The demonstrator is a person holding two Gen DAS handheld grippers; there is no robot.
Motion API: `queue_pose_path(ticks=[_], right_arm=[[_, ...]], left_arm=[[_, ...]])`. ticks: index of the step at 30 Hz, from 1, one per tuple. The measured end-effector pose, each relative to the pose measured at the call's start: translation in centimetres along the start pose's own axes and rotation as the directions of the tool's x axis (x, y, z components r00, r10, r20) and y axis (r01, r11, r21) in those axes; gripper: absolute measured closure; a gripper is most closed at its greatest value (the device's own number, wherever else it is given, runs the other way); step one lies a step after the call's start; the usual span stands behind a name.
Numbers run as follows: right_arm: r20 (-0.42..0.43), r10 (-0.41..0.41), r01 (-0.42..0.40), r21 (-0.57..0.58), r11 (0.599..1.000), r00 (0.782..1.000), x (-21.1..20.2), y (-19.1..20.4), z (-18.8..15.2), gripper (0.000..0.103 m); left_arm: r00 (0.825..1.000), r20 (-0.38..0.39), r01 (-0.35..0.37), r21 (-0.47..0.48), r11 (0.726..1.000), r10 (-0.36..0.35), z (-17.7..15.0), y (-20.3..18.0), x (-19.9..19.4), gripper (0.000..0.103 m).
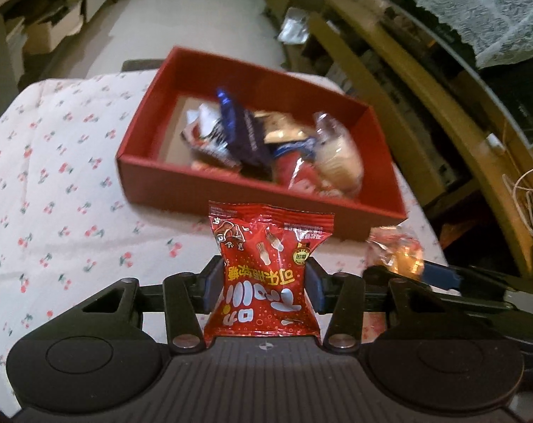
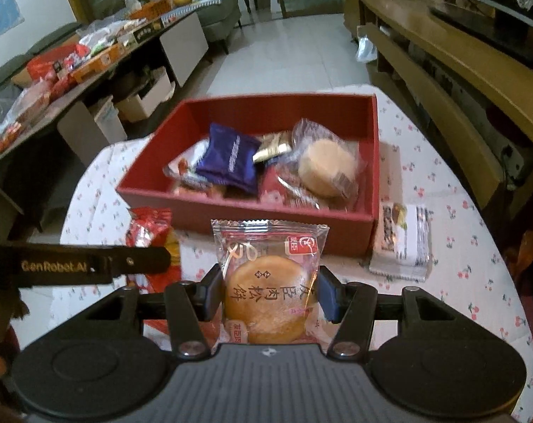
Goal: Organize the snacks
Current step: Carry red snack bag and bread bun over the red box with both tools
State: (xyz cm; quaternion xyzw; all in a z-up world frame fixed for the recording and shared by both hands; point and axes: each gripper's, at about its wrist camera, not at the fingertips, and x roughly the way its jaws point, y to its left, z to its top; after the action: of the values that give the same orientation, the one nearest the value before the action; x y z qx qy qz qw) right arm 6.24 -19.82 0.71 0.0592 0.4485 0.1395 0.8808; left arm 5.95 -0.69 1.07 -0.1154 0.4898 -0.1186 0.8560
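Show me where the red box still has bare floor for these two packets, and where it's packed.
Inside the red box, the bare floor lies along its left wall, beside the dark blue packet. The middle and right are crowded: the round cake lies on the red wrappers there. The left gripper holds the red candy bag, the right gripper the pastry.

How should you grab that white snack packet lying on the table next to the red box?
The white packet lies flat on the tablecloth, right of the red box, so coming from straight above probably works best. Close the fingers across its narrower width, near the middle, where its long side edges are free. Avoid the crimped end: thin and likely to slip. Both grippers are busy now, so one must drop its snack first.
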Motion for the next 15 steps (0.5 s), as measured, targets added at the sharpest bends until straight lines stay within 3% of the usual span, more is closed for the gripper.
queue_pose_path(ticks=[15], right_arm=[[0.084, 0.023, -0.026, 0.043, 0.999, 0.996, 0.0, 0.1, 4.5, 0.041]], left_arm=[[0.997, 0.073, 0.006, 0.011, 1.0, -0.006, 4.6, -1.3, 0.0, 0.048]])
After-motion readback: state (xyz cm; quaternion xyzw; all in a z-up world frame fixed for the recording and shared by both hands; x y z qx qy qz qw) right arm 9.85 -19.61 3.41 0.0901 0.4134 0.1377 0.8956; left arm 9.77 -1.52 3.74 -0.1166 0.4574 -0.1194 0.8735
